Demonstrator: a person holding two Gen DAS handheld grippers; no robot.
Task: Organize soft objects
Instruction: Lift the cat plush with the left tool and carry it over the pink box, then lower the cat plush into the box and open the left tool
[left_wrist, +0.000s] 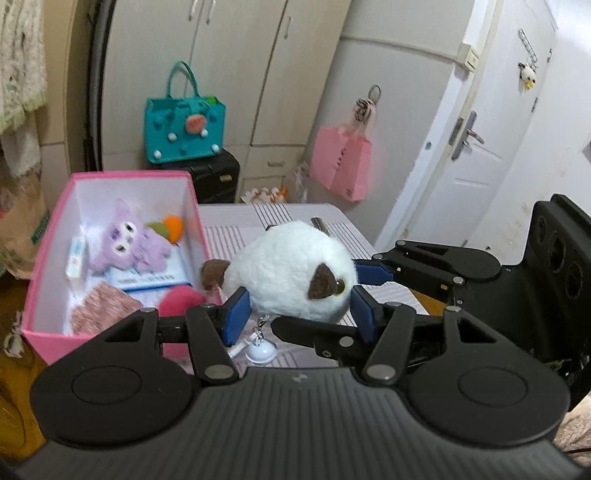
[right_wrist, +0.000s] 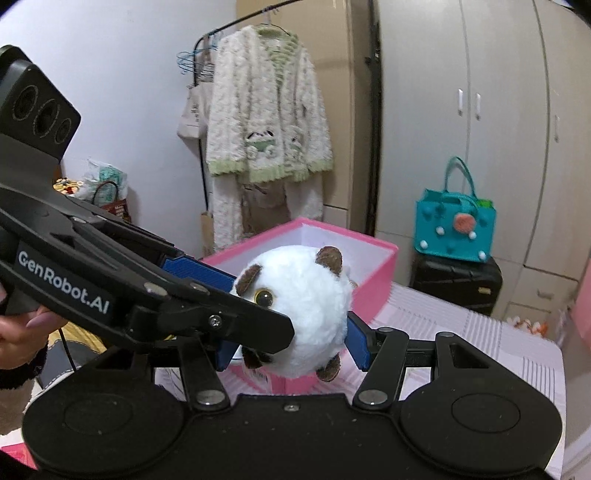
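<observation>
Pink box (left_wrist: 48, 236) at your left, purple plush (left_wrist: 127, 240) inside. Just right, over striped table (left_wrist: 229, 221), your left gripper (left_wrist: 299, 314) and right gripper (right_wrist: 291, 347), 2 together, both clamp white plush (left_wrist: 295, 273).

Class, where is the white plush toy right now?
The white plush toy is gripped between both grippers, left gripper and right gripper, beside the pink box.

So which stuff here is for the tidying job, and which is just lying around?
For the job:
white plush ball, held by left gripper and right gripper
pink box
purple plush inside it

Just around:
teal bag
pink paper bag
hanging robe
</observation>
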